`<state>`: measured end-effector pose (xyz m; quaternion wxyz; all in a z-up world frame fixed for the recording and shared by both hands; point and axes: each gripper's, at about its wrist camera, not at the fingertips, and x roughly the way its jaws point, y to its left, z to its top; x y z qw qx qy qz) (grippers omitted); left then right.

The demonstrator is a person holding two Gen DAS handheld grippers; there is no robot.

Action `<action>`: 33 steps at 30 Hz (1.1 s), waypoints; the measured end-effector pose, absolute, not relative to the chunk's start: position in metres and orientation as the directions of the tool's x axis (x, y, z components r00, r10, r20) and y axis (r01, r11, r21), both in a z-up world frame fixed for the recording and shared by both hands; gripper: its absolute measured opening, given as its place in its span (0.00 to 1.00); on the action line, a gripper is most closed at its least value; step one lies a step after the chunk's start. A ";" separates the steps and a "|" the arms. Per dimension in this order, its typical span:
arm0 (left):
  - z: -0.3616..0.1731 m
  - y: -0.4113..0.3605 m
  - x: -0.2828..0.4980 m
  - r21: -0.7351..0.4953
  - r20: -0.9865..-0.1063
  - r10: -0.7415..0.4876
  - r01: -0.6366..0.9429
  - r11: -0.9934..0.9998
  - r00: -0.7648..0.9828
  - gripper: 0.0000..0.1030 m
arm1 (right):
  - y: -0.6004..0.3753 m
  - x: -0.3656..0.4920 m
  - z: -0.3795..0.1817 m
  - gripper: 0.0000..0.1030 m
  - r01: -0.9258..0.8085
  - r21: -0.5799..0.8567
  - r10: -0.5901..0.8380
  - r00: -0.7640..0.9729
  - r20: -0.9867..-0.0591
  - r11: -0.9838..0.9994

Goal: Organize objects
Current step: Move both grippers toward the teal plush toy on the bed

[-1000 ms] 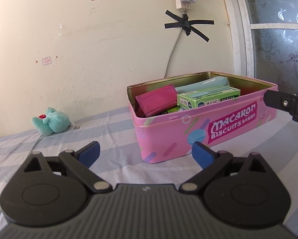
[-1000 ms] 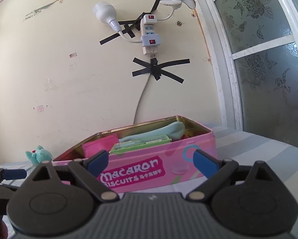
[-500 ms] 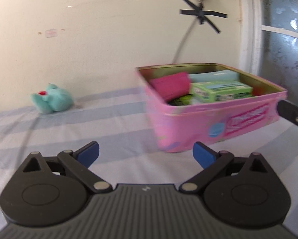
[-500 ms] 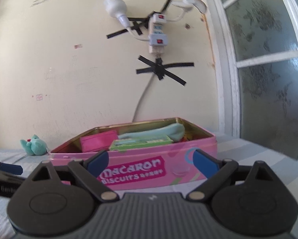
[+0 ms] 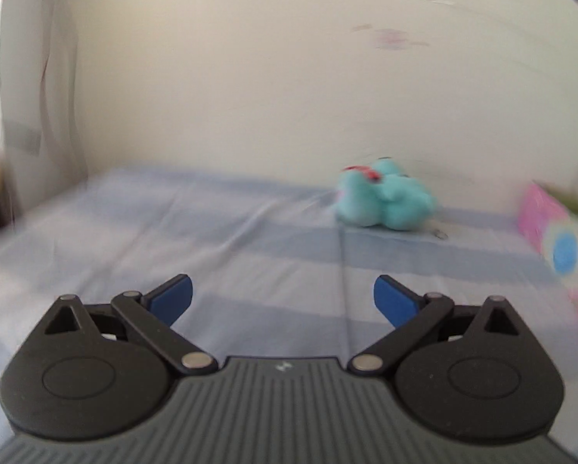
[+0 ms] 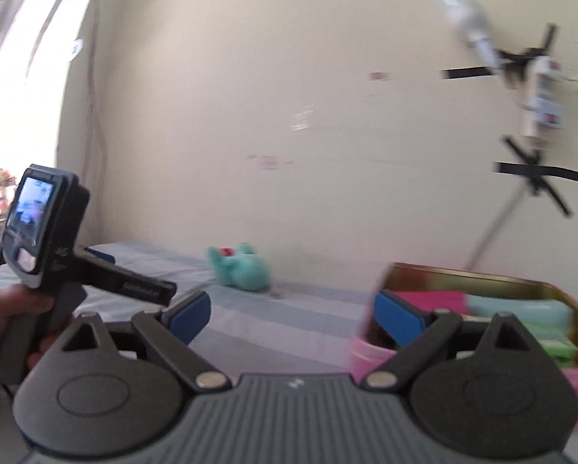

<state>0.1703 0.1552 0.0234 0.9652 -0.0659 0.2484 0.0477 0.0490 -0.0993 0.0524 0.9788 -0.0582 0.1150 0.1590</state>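
A teal plush toy (image 5: 385, 203) lies on the striped blue sheet near the wall; it also shows in the right wrist view (image 6: 240, 267). My left gripper (image 5: 283, 299) is open and empty, low over the sheet, short of the toy and a little left of it. The pink biscuit tin (image 5: 563, 243) stands at the right edge. In the right wrist view the tin (image 6: 536, 301) is open and holds a pink box, a pale blue item and a green box. My right gripper (image 6: 293, 317) is open and empty beside the tin's left end.
The striped sheet (image 5: 180, 232) covers the surface up to the cream wall. A power strip (image 6: 540, 92) and cable are taped to the wall above the tin. The left gripper's body with its screen (image 6: 41, 228), held in a hand, is at the left of the right wrist view.
Both grippers have swung left. The tin has slid to the right edge of each view and the plush toy has come nearer the centre. Both stay open.
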 end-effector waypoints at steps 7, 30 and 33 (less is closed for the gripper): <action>0.035 0.178 0.163 -0.206 -0.442 0.081 -0.189 0.960 0.893 0.98 | -0.025 0.166 0.047 0.95 -0.343 -0.060 0.299 0.881 -0.367 0.937; 0.035 0.170 0.168 -0.149 -0.441 0.079 -0.160 0.976 0.894 0.98 | 0.031 0.293 0.005 0.43 -0.250 -0.066 0.185 0.847 -0.498 0.966; 0.037 0.176 0.166 -0.169 -0.429 0.089 -0.177 0.970 0.899 0.98 | 0.024 0.266 0.009 0.25 -0.270 -0.050 0.212 0.844 -0.492 0.962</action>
